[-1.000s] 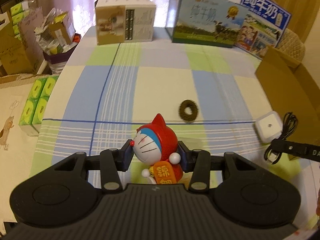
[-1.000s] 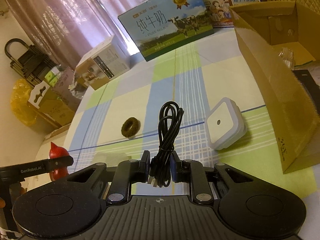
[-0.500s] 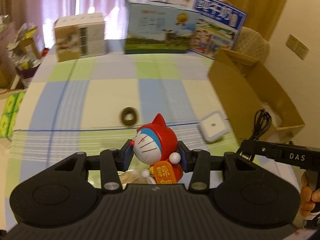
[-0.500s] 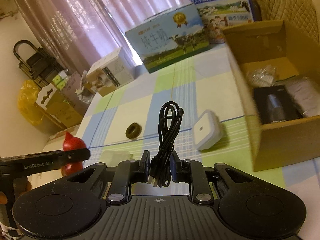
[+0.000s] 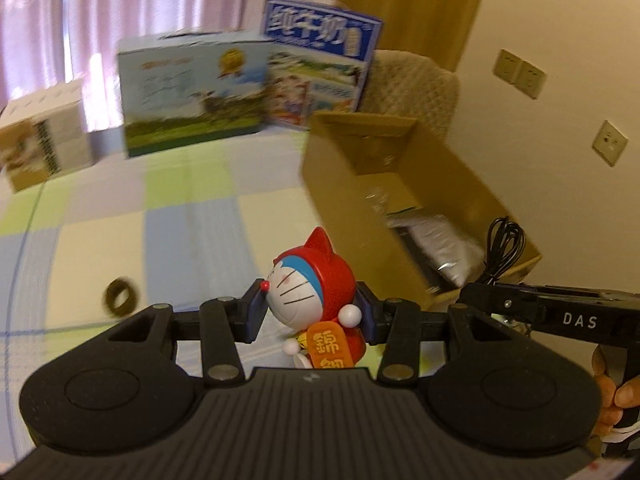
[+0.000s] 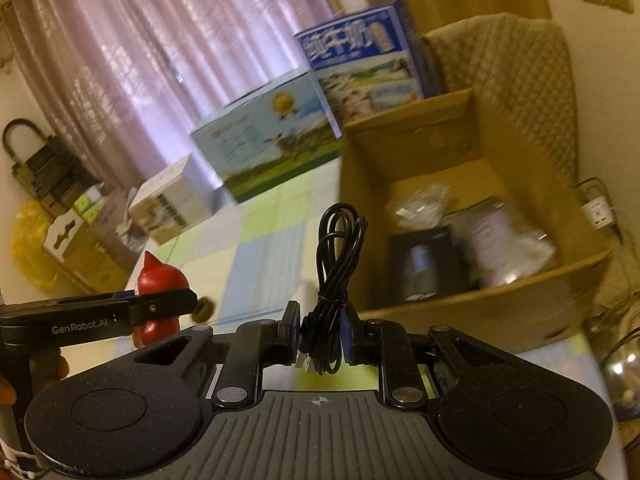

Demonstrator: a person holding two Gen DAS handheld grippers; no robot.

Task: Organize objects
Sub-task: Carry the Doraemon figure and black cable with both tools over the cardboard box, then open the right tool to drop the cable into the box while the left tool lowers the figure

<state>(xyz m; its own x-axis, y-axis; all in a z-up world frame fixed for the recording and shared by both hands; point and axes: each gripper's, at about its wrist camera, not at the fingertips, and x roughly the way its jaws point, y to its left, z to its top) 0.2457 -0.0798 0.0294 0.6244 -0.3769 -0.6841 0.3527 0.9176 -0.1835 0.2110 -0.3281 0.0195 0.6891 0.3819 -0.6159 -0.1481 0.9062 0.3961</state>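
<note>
Left hand-held gripper is clamped on the figurine, pads on both sides of its head, toy upright and lifted off the surface. Right hand-held gripper is pinched on the cable, a bundled black coil standing up out of the jaws, plug ends hanging just below the pads.

Around: brown ring lies on the checked cloth left of the figurine, well apart from it. Two milk cartons and a small white box stand along the far edge. Quilted chair back behind the box.

Open cardboard box sits to the right, its near wall just beyond the right gripper's tips, between the cable and the contents. Inside: a black item, a silvery bag, a crumpled clear wrapper. Blurred, can't identify them further.

Fingers of the person's right hand show at the lower right edge of the left view.
</note>
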